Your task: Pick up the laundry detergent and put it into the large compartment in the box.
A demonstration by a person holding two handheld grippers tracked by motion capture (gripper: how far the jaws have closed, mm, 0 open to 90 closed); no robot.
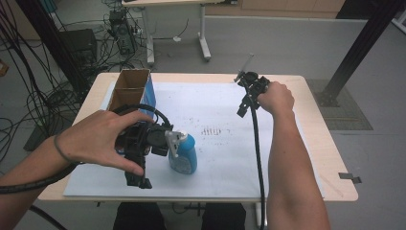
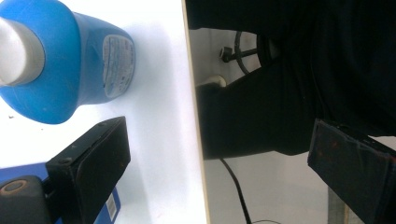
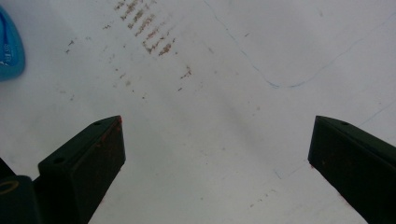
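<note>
On the white sheet: a blue bottle is laid flat, just beside the left gripper.
Handling: judged light, rigid, slippery plastic.
Hold: the narrow neck is best clamped.
Jaws: both the left gripper and the right gripper are spread wide, nothing held.

A light wooden table carries a white sheet, a blue bottle and a cardboard box.

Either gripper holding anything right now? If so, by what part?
Nothing held. Left gripper has open jaws beside the blue bottle, not on it. Right gripper is open over the bare white sheet.
</note>
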